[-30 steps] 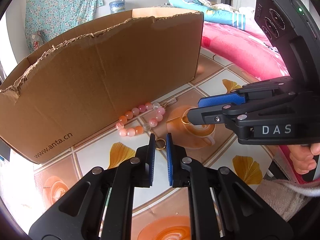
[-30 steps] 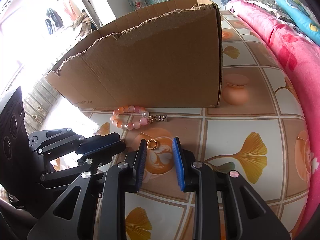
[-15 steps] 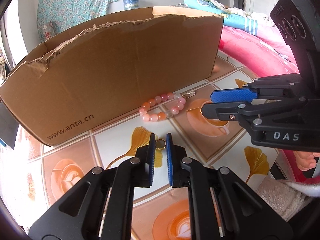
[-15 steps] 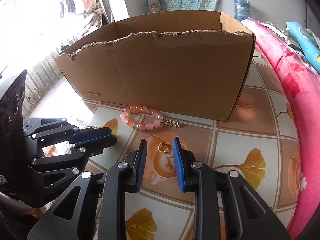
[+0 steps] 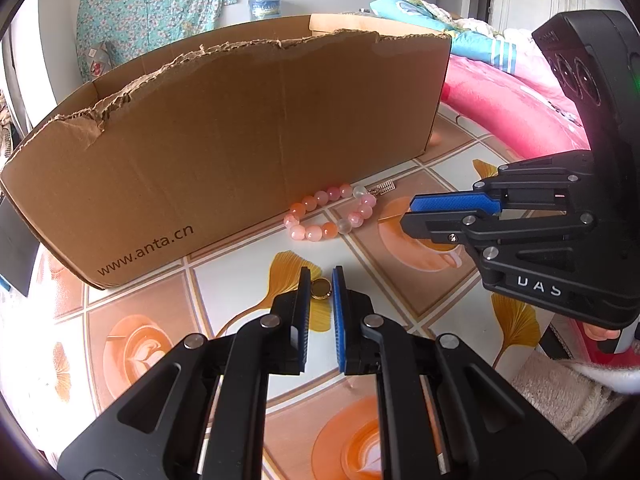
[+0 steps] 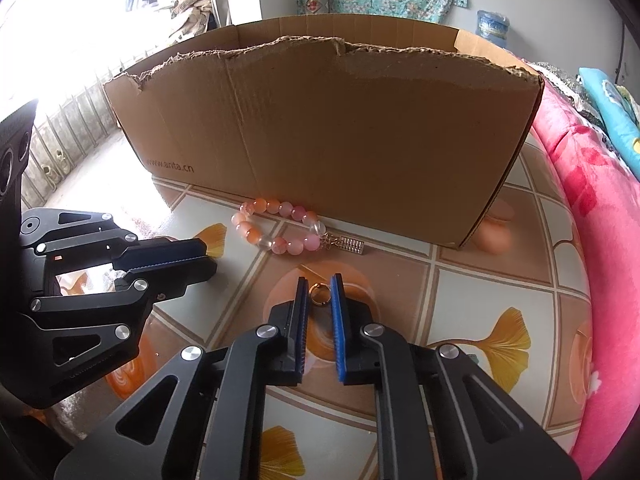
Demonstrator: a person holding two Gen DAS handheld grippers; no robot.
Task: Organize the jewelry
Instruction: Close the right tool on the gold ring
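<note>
My left gripper (image 5: 321, 280) is shut on a gold ring (image 5: 321, 289), held at its fingertips above the tiled tabletop (image 5: 248, 276). My right gripper (image 6: 319, 289) is shut on a second gold ring (image 6: 319, 293); it also shows from the side in the left wrist view (image 5: 416, 214). The left gripper shows in the right wrist view (image 6: 200, 258). A pink and orange bead bracelet (image 5: 332, 216) with a small silver charm (image 6: 352, 246) lies on the table against a large open cardboard box (image 5: 240, 136), ahead of both grippers.
The box (image 6: 340, 128) has a torn top edge and fills the far side of the table. A pink blanket (image 6: 592, 184) borders the table on the right. A floral cloth (image 5: 152, 12) hangs on the back wall.
Both grippers have lifted and pulled back from the table, each carrying its ring. The right gripper's jaws have closed in on its ring. The bracelet has not moved.
</note>
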